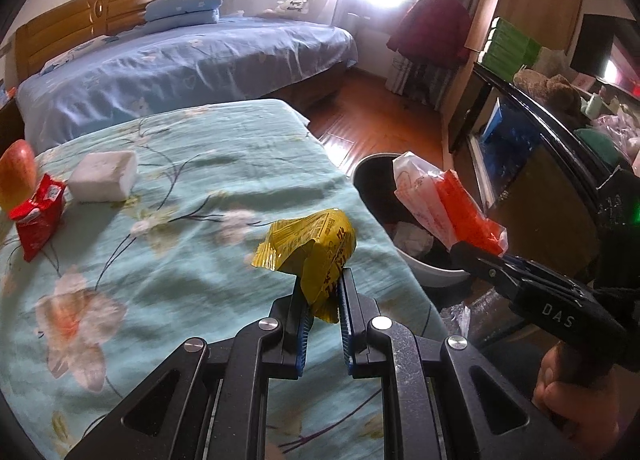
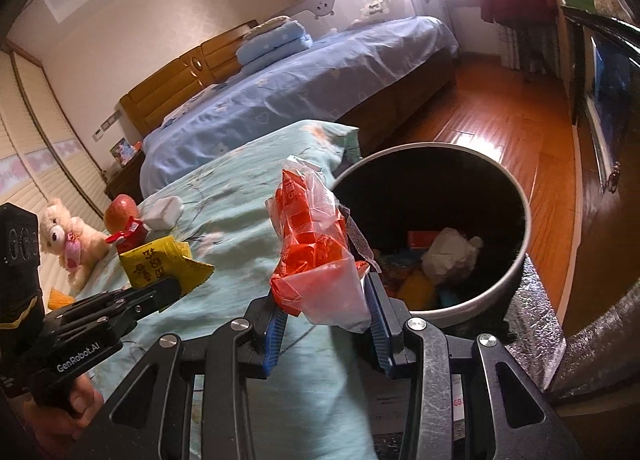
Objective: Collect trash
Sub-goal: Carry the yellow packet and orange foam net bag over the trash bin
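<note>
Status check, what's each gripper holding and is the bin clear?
Left gripper shut on yellow wrapper. Right gripper shut on red-and-clear wrapper. Bin open, nothing blocking.

Readable lettering on the two tools and two wrappers

In the left wrist view, the right hand-held gripper [image 1: 474, 256] is showing "DAS" in pale capitals on its black body, well behind its fingertips; in the right wrist view, the left hand-held gripper [image 2: 170, 288] is carrying "GenRobot.AI" in white along the black body near the grip. The orange and clear wrapper [image 2: 316, 252] sitting between the right tool's fingers is displaying what looks like "185" near its top end. The yellow wrapper [image 1: 316, 252] in the left tool's fingers is bearing black printed characters, too blurred to read.
</note>
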